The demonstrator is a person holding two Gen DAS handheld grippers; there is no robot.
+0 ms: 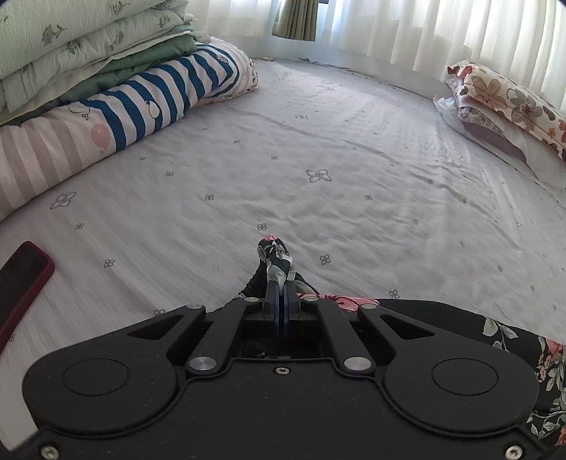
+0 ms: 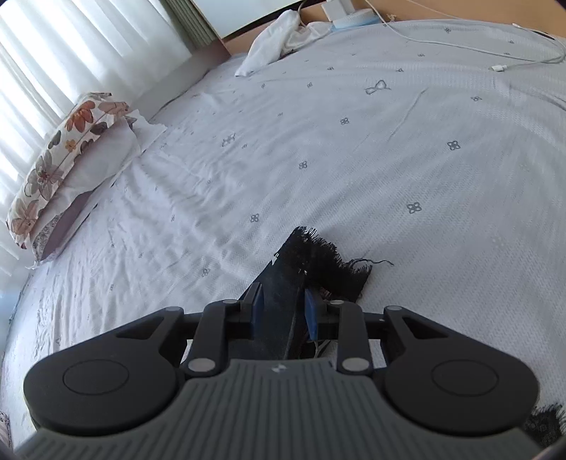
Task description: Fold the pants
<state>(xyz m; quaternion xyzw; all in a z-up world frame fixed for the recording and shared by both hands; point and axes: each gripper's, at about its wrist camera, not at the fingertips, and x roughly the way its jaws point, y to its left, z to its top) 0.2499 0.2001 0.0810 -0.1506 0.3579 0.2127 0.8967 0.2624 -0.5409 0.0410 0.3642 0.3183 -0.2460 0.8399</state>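
My left tongs (image 1: 279, 283) are pressed together, pinching a bunched floral edge of the pants (image 1: 523, 357), which trail off to my right over the bed (image 1: 353, 159). My right tongs (image 2: 283, 300) grip the pants' (image 2: 315, 254) black fringed hem just above the sheet.

daylight comes through the sheer white curtains (image 1: 406, 32), which glow almost blown out in both views. the light is soft and even, a little cool, so the bedsheet (image 1: 318, 148) looks pale grey-lilac and shows only faint wrinkle shading. in the right wrist view the sheet (image 2: 148, 212) nearest the window is washed brighter. shadows are weak and diffuse. both pictures bend strongly toward the edges, with dark rounded corners. focus is fairly sharp at centre, softening toward the rim.
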